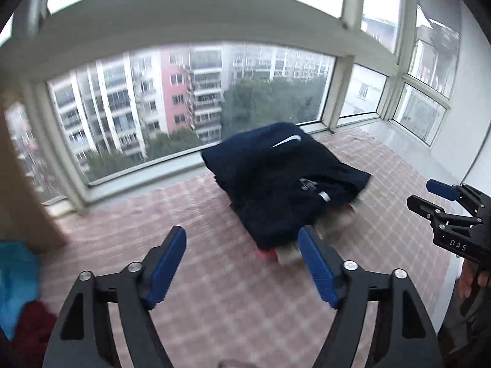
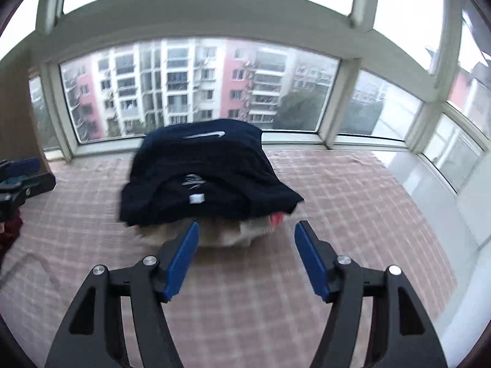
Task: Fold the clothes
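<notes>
Stack of folded clothes, navy top uppermost, sits on the checked cloth by the window, both tools (left, right) wide and empty; a careless nudge could topple it.

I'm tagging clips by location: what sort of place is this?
Likely a glazed bay-window nook in a high-rise flat: wraparound window frames, apartment blocks outside, and a pink checked cloth bearing folded dark navy clothes.
</notes>
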Demonstrator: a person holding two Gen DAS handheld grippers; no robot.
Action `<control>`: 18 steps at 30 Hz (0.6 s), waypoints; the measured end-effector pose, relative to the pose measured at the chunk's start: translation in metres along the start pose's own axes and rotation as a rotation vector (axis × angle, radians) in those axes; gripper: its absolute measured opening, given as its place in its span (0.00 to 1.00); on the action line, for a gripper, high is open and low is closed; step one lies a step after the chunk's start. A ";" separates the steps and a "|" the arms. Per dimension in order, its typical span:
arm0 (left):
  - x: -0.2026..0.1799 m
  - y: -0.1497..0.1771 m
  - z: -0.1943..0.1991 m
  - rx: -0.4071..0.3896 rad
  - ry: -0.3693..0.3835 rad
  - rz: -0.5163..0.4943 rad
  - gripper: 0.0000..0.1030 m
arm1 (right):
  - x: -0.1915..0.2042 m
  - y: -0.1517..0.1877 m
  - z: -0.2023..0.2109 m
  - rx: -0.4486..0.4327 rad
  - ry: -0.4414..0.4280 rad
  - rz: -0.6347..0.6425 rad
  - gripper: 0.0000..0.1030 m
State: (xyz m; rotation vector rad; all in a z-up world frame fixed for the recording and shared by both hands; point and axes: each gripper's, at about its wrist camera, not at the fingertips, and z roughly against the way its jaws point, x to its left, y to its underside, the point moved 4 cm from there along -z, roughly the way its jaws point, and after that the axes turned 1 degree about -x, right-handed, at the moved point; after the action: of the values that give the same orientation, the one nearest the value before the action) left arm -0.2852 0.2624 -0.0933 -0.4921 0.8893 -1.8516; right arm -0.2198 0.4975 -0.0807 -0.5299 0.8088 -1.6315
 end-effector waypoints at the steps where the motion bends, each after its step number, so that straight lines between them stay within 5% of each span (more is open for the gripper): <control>1: -0.005 0.006 0.021 -0.018 -0.013 -0.023 0.74 | 0.007 0.006 0.019 -0.012 0.008 -0.009 0.64; 4: -0.026 0.020 0.076 -0.073 -0.040 -0.095 0.78 | 0.024 0.026 0.059 -0.037 0.028 -0.037 0.65; 7: -0.037 0.039 0.111 -0.073 0.025 -0.126 0.82 | 0.036 0.048 0.087 -0.043 0.039 -0.066 0.65; 10: -0.038 0.064 0.141 -0.041 0.113 -0.098 0.83 | 0.051 0.069 0.121 -0.042 0.052 -0.096 0.65; 18: -0.022 0.120 0.208 -0.012 0.179 -0.070 0.86 | 0.097 0.118 0.203 -0.049 0.064 -0.081 0.65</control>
State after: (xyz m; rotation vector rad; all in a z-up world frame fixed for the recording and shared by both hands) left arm -0.0632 0.1779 -0.0483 -0.3727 1.0135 -1.9780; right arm -0.0168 0.3491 -0.0441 -0.5533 0.8862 -1.7144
